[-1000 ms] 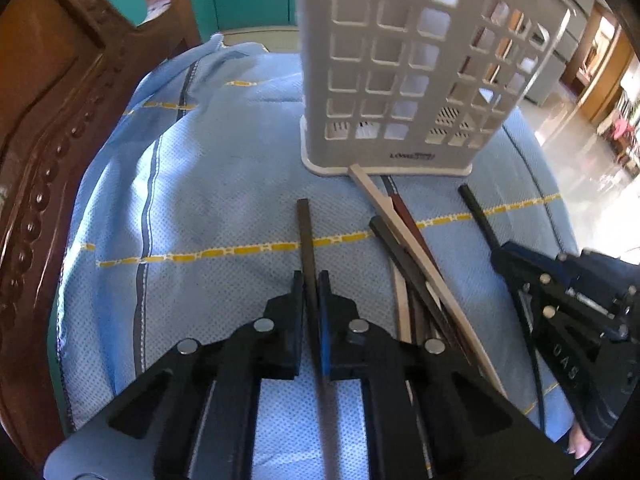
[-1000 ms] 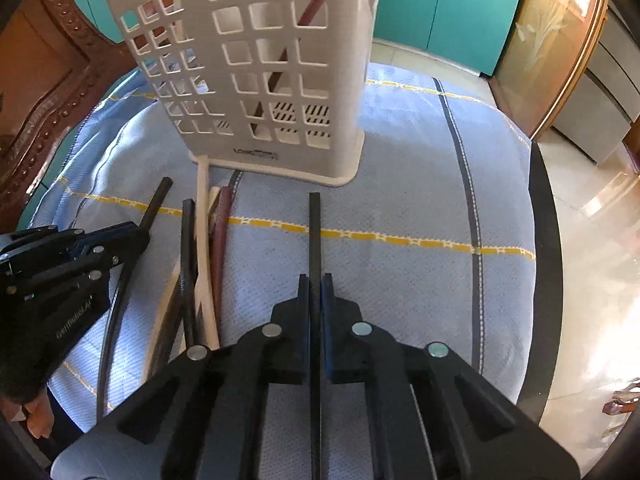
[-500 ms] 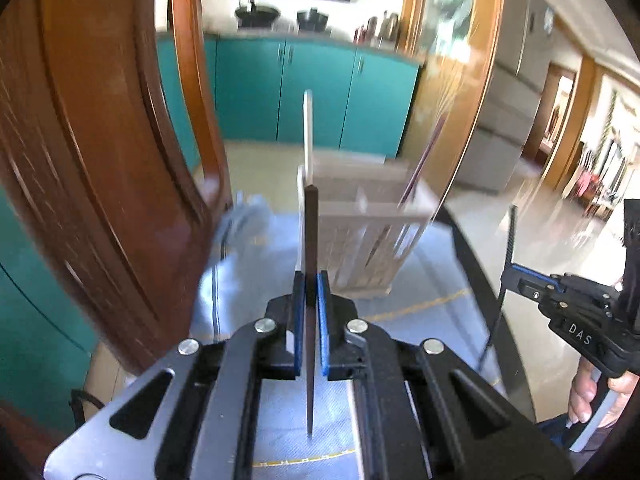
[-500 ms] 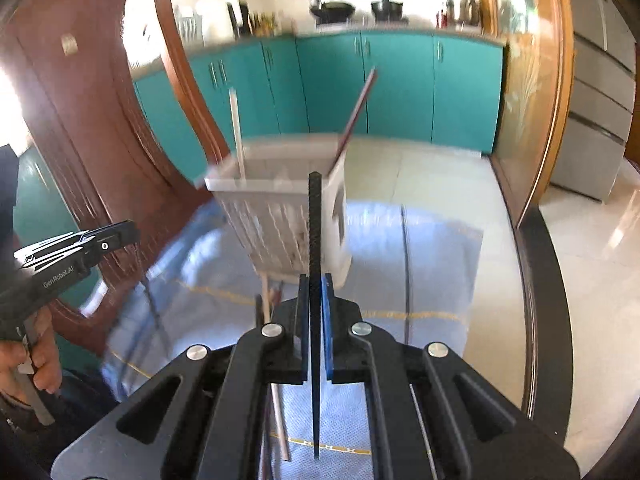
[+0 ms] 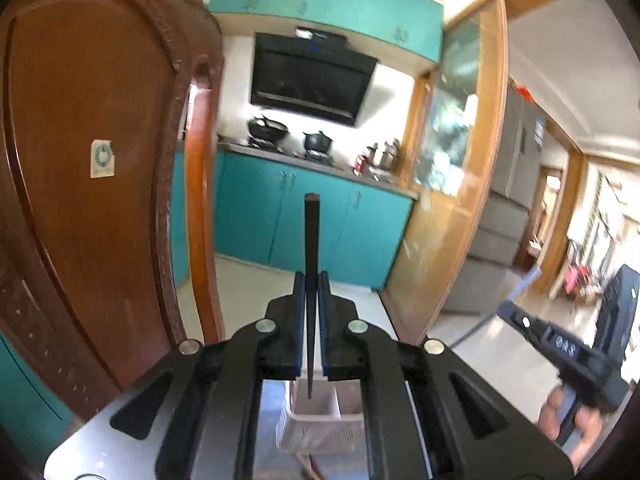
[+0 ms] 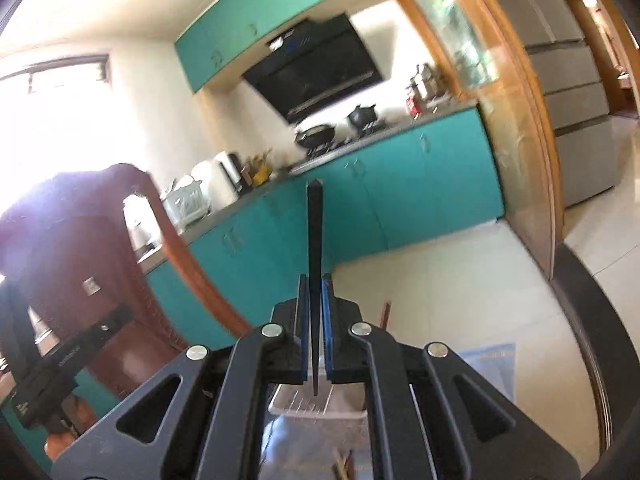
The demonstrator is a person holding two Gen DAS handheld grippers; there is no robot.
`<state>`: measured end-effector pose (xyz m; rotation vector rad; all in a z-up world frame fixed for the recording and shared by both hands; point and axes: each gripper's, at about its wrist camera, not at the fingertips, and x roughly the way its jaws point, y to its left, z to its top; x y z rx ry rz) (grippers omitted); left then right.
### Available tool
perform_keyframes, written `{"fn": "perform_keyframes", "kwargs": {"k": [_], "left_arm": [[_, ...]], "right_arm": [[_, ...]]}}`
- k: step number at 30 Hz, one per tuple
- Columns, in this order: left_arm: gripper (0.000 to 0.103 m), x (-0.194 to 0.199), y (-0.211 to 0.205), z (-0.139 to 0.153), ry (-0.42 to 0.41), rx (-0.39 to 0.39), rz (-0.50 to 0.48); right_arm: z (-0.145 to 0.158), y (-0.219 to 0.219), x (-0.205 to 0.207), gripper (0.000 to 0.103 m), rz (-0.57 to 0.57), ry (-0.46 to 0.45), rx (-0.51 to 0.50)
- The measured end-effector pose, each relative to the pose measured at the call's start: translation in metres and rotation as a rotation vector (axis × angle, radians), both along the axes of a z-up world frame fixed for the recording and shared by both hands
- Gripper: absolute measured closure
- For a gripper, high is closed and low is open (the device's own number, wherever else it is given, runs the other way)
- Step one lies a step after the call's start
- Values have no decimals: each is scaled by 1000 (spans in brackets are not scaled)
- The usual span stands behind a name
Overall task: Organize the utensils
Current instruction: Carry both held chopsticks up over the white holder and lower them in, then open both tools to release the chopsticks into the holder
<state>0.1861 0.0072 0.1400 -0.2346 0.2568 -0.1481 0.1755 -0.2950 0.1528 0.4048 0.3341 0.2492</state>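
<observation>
Both grippers have risen from the blue cloth, the left gripper and right gripper each clamped on an upright dark chopstick above the white basket near below

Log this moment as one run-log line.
left gripper: shut on dark brown chopstick | right gripper: shut on black chopstick | both chopsticks upright above white plastic basket | not yet inserted

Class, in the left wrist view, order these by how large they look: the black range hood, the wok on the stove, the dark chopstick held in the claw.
1. Black range hood, largest.
2. Dark chopstick: long but thin, and close to the camera, so its rank is unsure.
3. Wok, smallest.
</observation>
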Motion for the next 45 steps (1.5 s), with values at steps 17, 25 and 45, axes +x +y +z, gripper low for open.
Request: {"fn": "perform_keyframes", "kwargs": {"k": [17, 25, 45], "left_arm": [[96, 75, -32, -99, 197, 78, 28], [96, 70, -34, -114, 214, 121, 17], [83, 29, -40, -122, 148, 238, 6]], "right_arm": [[-79, 55, 25, 97, 4, 154, -229], [-100, 62, 26, 97, 8, 175, -284], [-103, 47, -35, 73, 85, 80, -329]]}}
